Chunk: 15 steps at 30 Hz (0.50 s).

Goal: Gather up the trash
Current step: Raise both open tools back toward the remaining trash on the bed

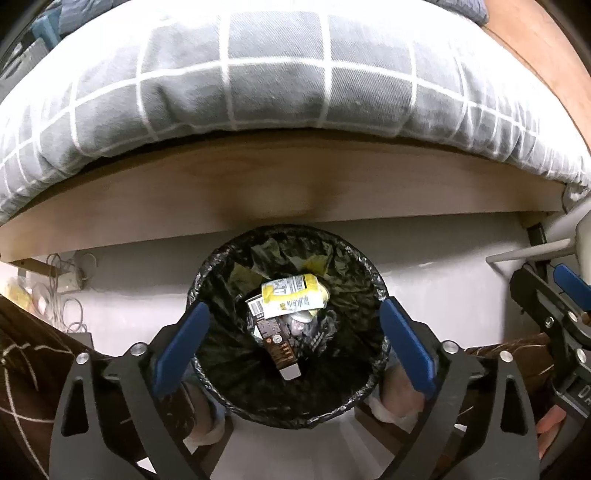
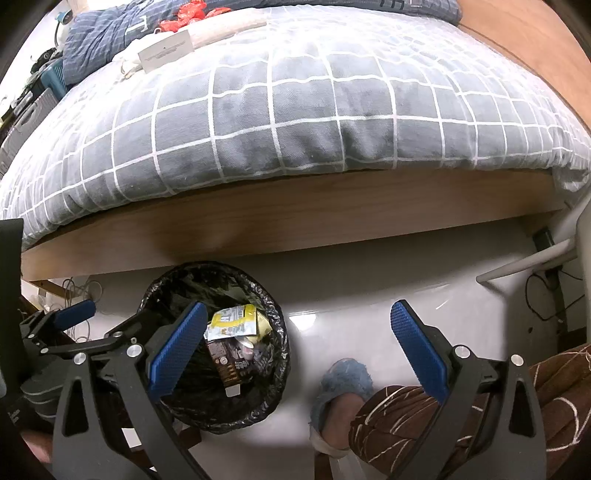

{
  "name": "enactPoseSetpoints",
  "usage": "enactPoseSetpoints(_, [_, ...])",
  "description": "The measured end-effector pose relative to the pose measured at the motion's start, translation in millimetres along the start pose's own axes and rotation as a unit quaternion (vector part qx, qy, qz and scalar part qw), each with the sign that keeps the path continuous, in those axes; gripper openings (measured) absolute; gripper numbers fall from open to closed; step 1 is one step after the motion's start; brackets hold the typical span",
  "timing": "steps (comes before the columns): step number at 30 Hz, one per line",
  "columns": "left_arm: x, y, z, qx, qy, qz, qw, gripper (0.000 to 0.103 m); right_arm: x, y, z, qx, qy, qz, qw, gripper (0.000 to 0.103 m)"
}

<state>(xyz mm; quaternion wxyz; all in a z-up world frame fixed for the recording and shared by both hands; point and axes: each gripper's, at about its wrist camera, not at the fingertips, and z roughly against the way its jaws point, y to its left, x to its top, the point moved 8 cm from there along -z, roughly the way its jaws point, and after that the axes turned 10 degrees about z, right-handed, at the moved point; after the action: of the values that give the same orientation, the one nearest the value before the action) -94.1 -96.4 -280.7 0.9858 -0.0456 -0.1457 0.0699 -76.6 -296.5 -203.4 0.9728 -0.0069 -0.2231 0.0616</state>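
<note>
A round trash bin (image 1: 221, 365) lined with a black bag stands on the pale floor beside the bed. Inside lie a yellow-and-white wrapper (image 1: 291, 295) and a brown carton (image 1: 279, 345). My left gripper (image 1: 293, 345) hangs directly over the bin, open and empty, blue pads wide apart. The bin also shows in the right wrist view (image 2: 258, 406), with the wrapper (image 2: 231, 323) inside. My right gripper (image 2: 299, 349) is open and empty, to the right of the bin over bare floor. On the bed lie a white card (image 2: 166, 51) and red crumpled wrappers (image 2: 184, 14).
The bed has a grey checked quilt (image 2: 295, 110) on a wooden frame (image 2: 295, 221). Cables and a power strip (image 1: 62, 284) lie under the bed at left. A blue fuzzy slipper (image 2: 343, 384) and brown-trousered legs (image 2: 406, 424) are below. A white chair leg (image 2: 524, 266) stands at right.
</note>
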Motion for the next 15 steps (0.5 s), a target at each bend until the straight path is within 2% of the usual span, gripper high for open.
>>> enactPoseSetpoints(11, [20,27,44,0.005,-0.050,0.014,0.9987,0.097,18,18,21,0.002,-0.031,0.022,0.999,0.095])
enactPoseSetpoints(15, [27,37,62,0.006,-0.064,0.017,0.9978,0.097,26,25,34,0.018,-0.044,0.017,0.999,0.095])
